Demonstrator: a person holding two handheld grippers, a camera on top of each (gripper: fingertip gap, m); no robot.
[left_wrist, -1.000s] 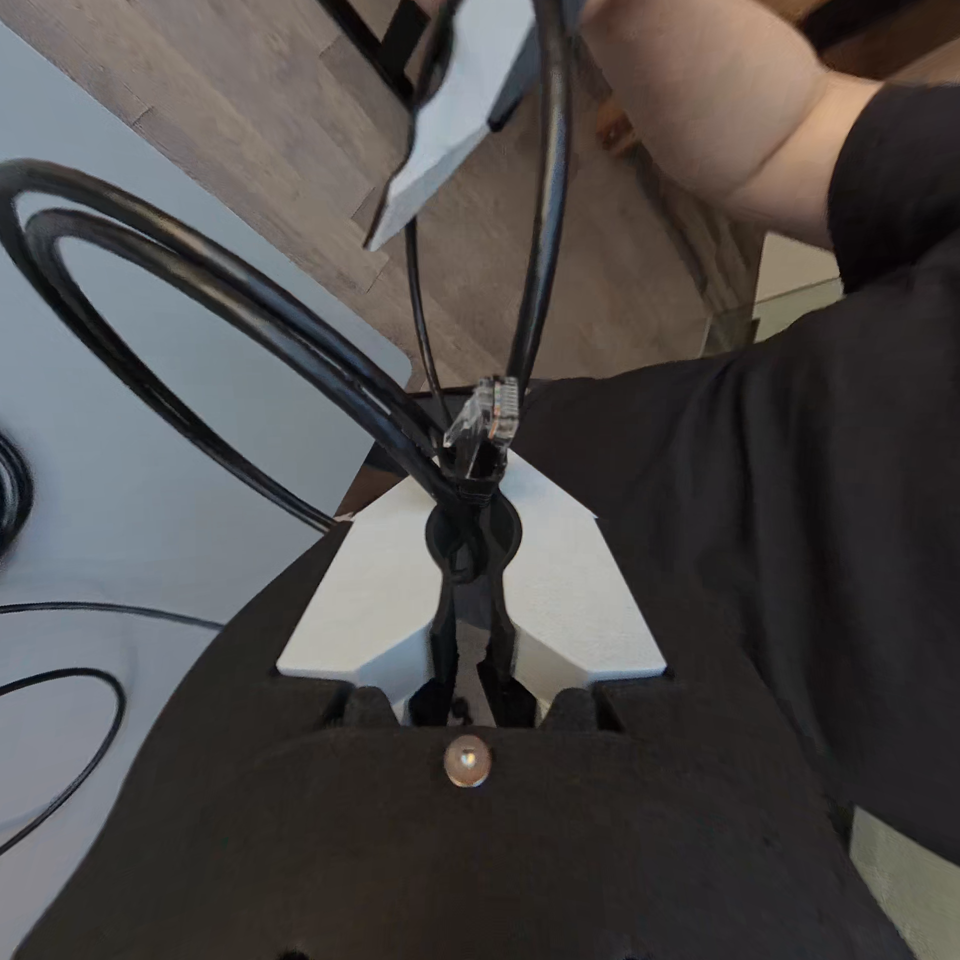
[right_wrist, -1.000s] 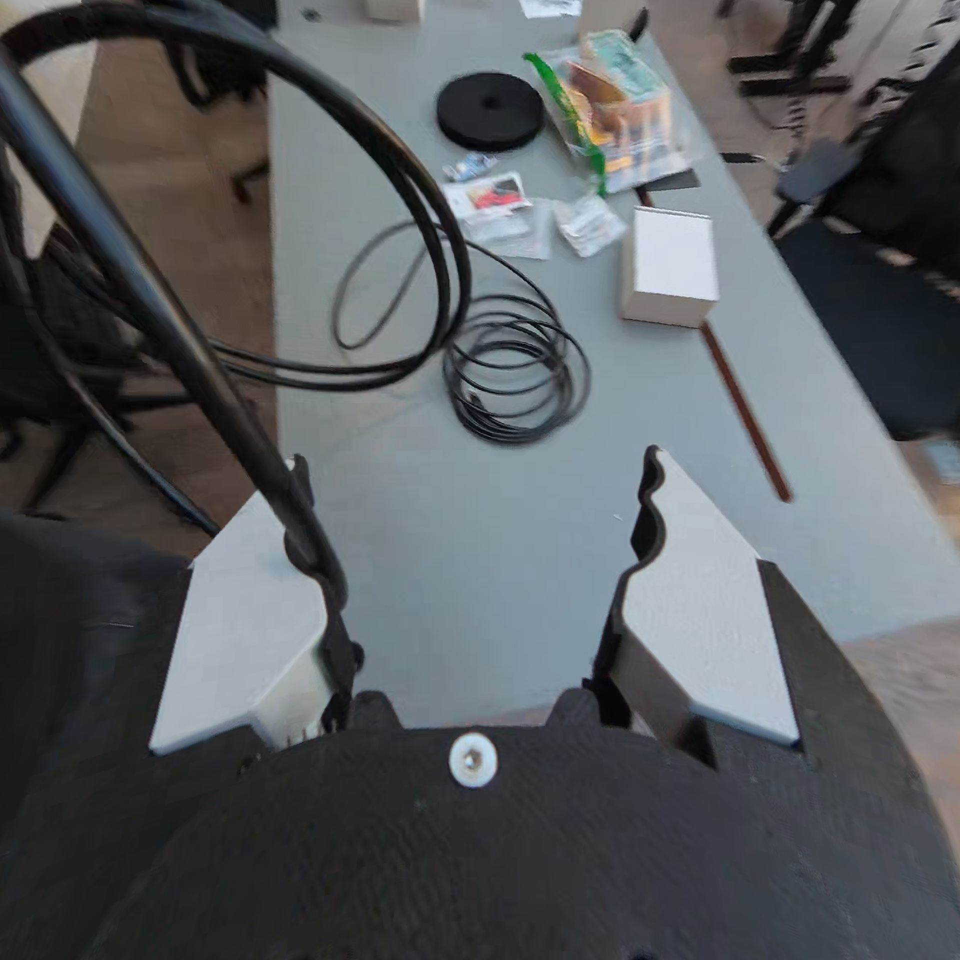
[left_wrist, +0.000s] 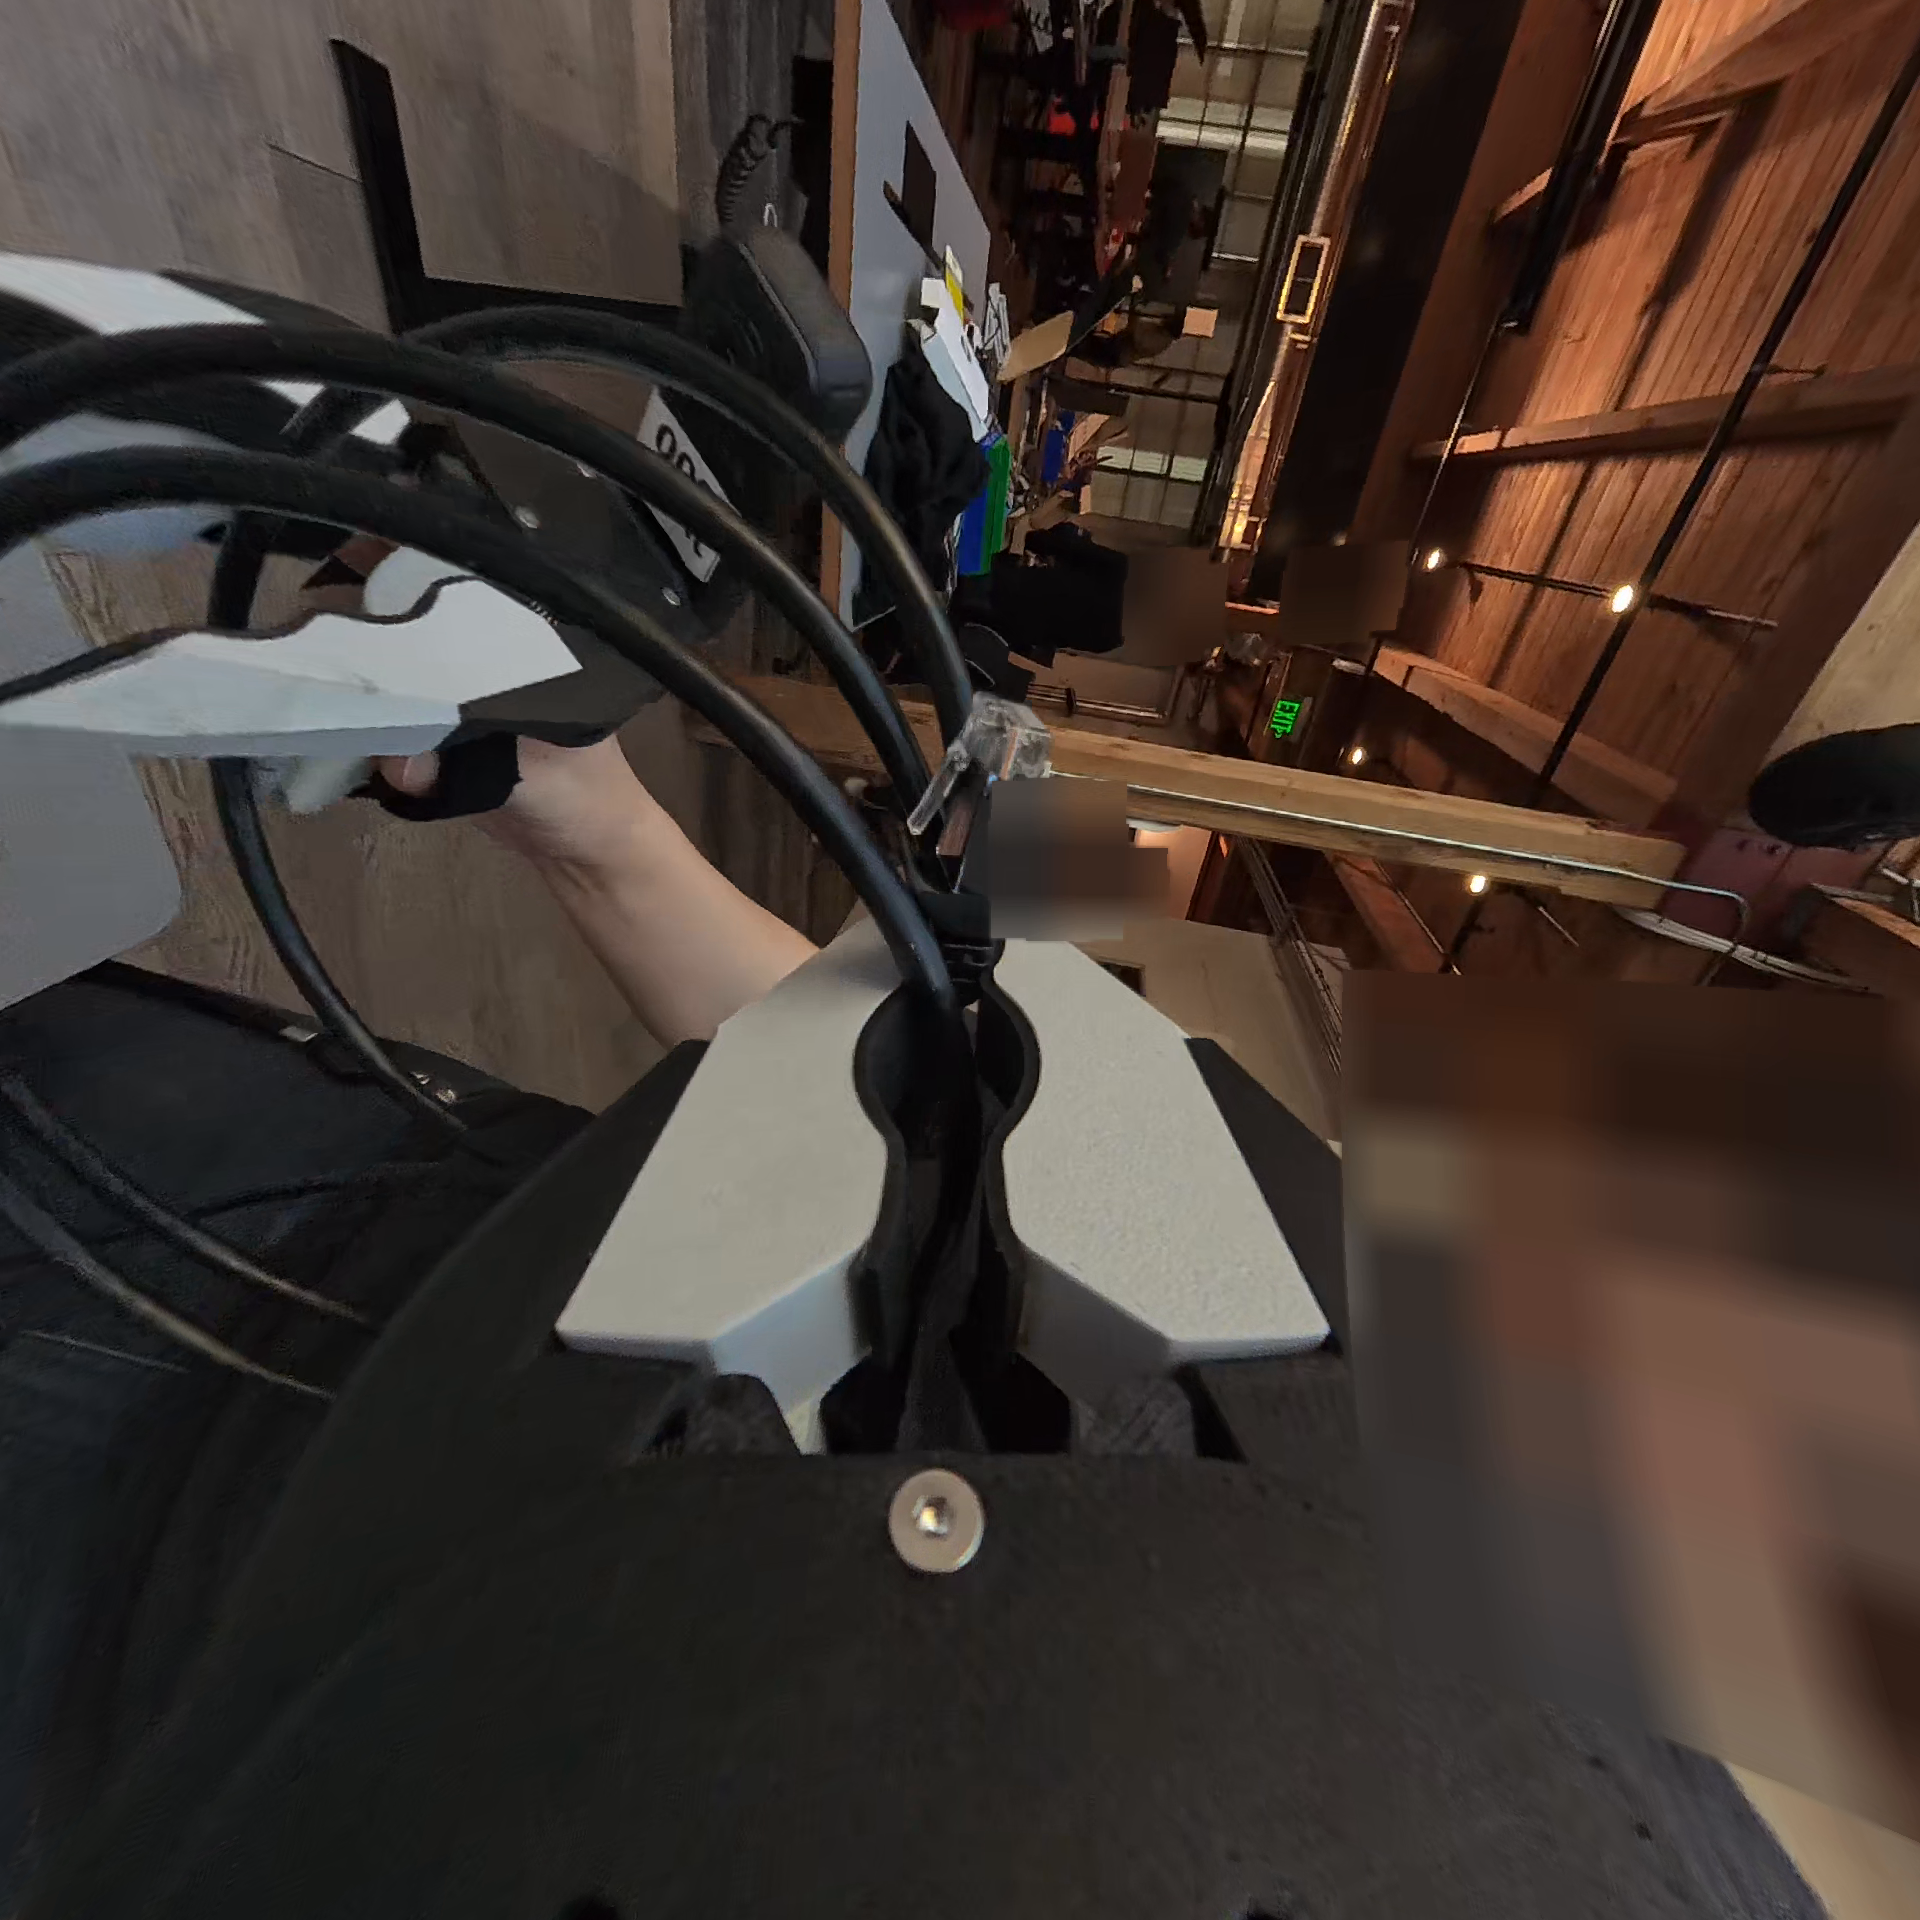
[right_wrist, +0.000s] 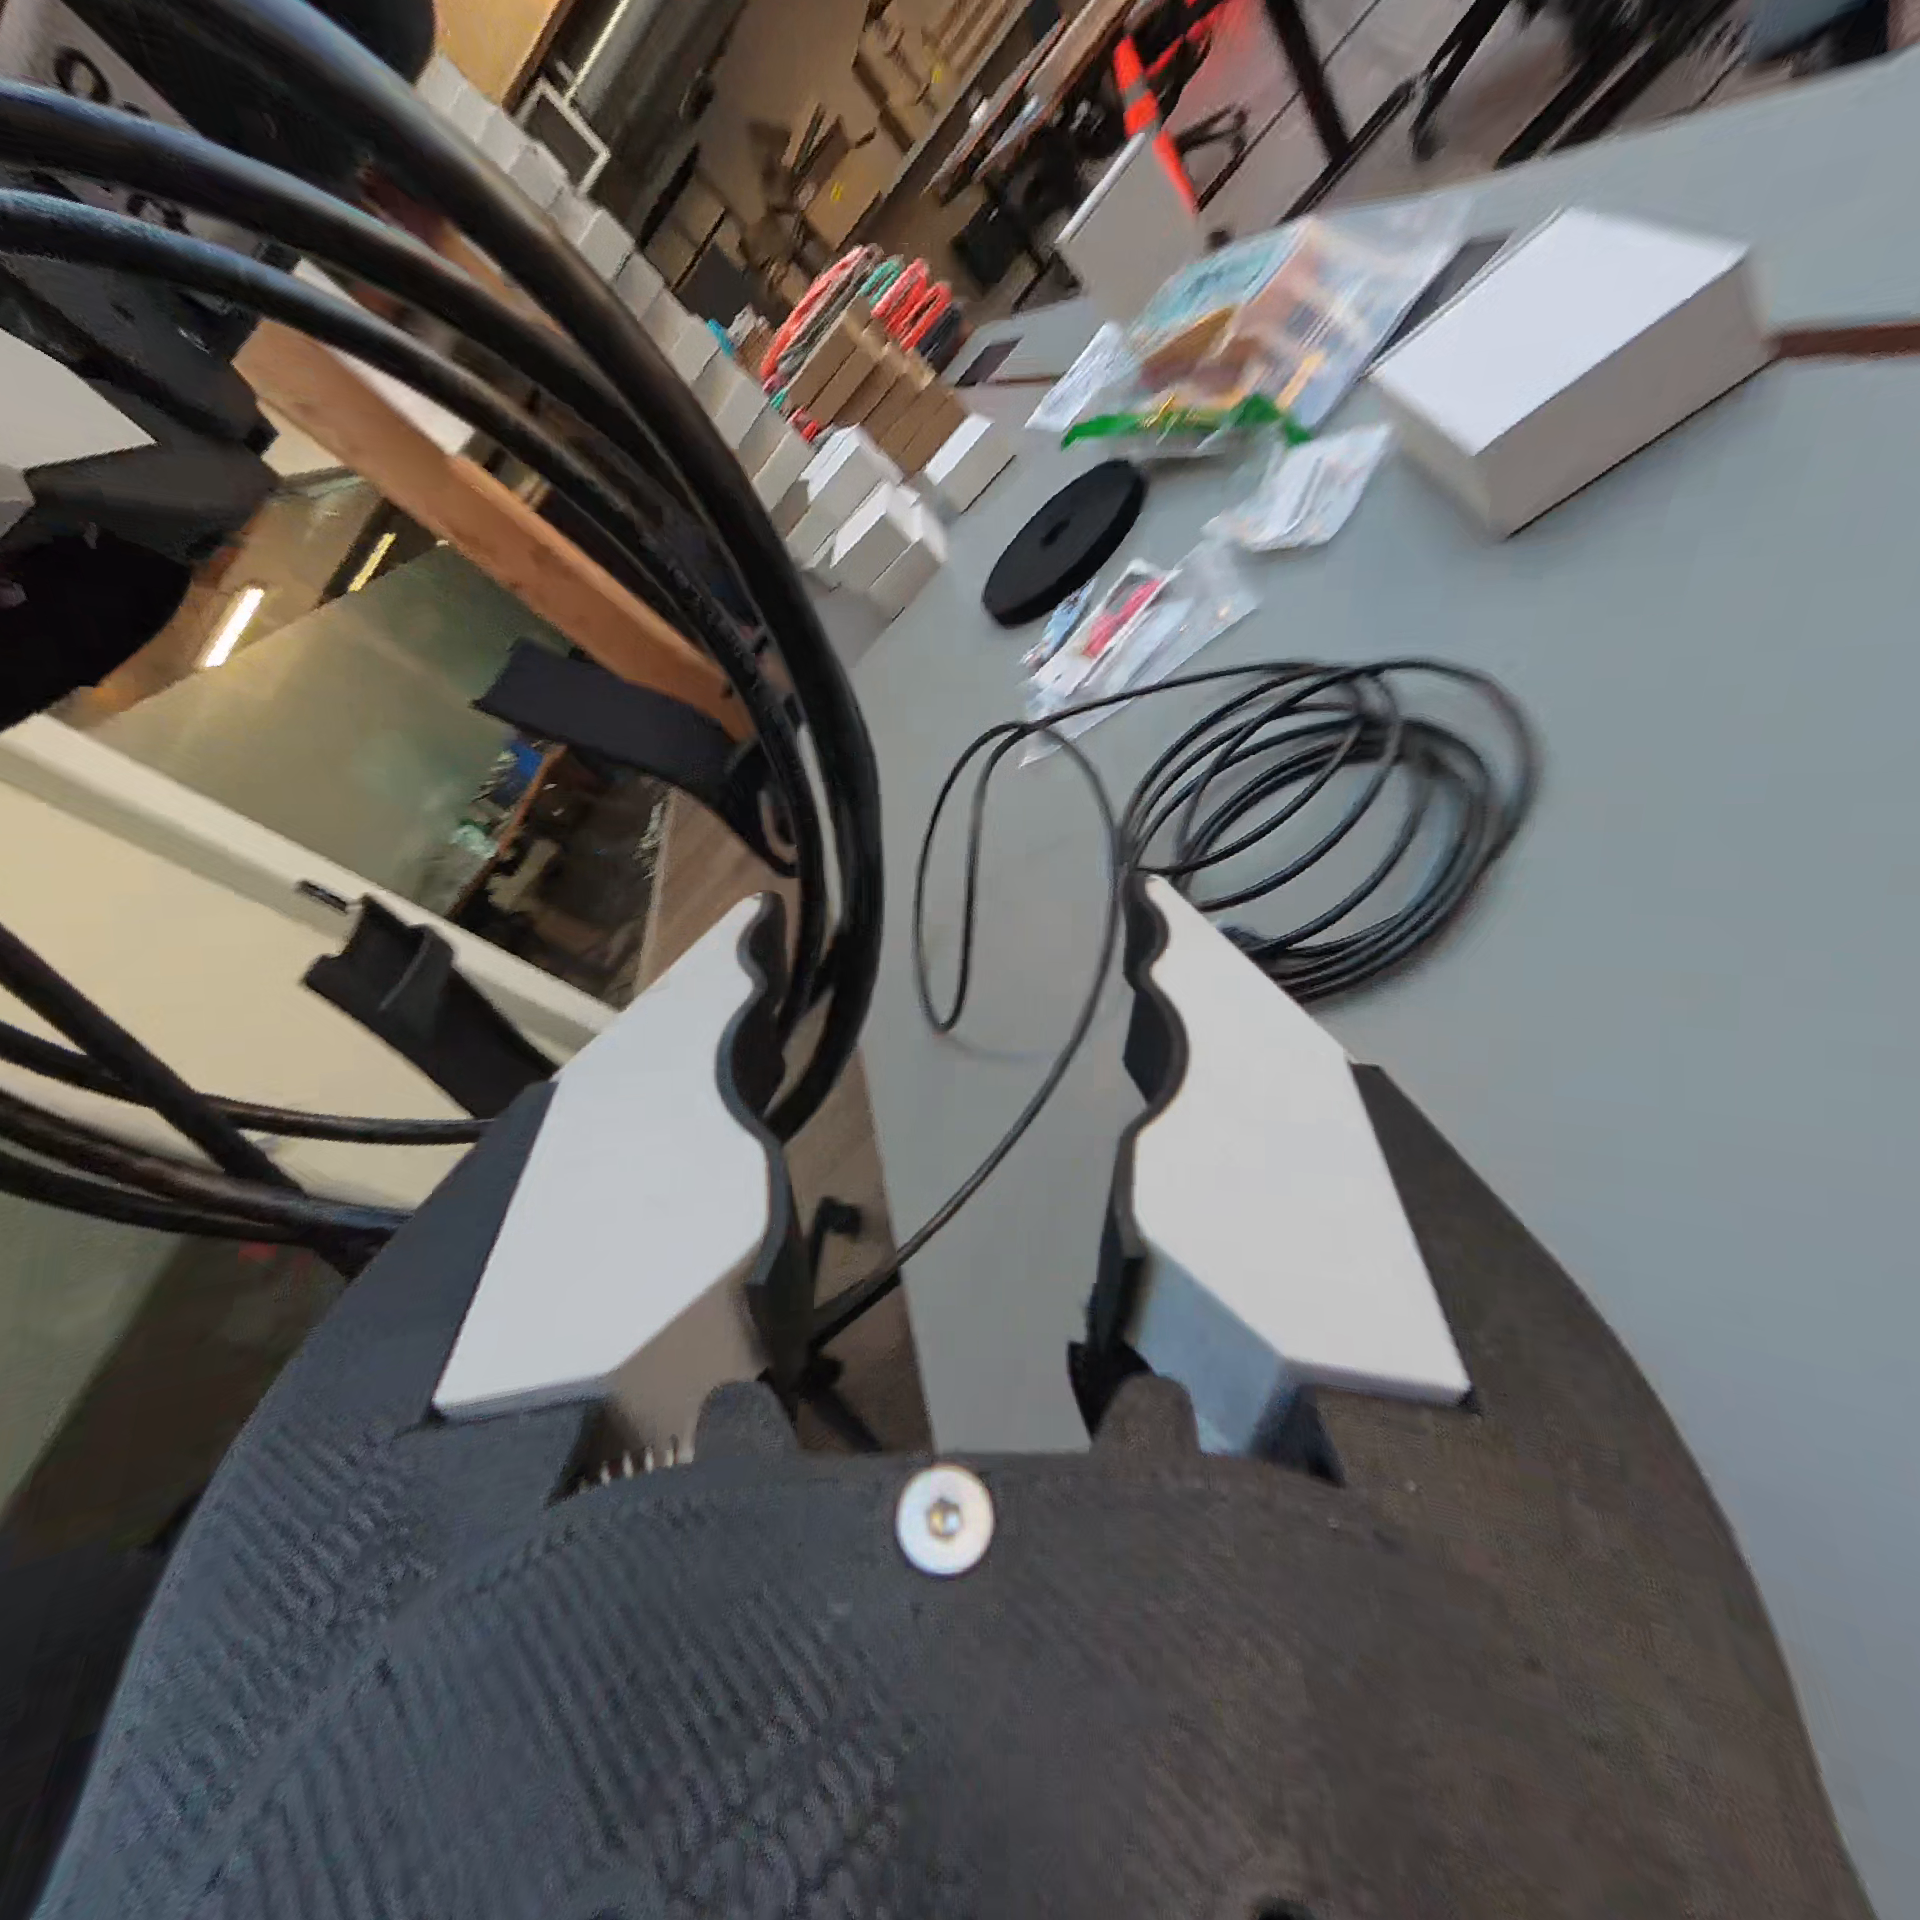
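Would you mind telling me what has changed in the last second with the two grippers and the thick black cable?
Both grippers swung upward, off the table. The thick black cable now runs in several loops past the right gripper, against its left finger, where only one strand lay before. The right gripper's jaws have narrowed but remain open. Unchanged: the left gripper is still shut on the cable just behind its clear plug; the thin cable coil stays on the grey table.
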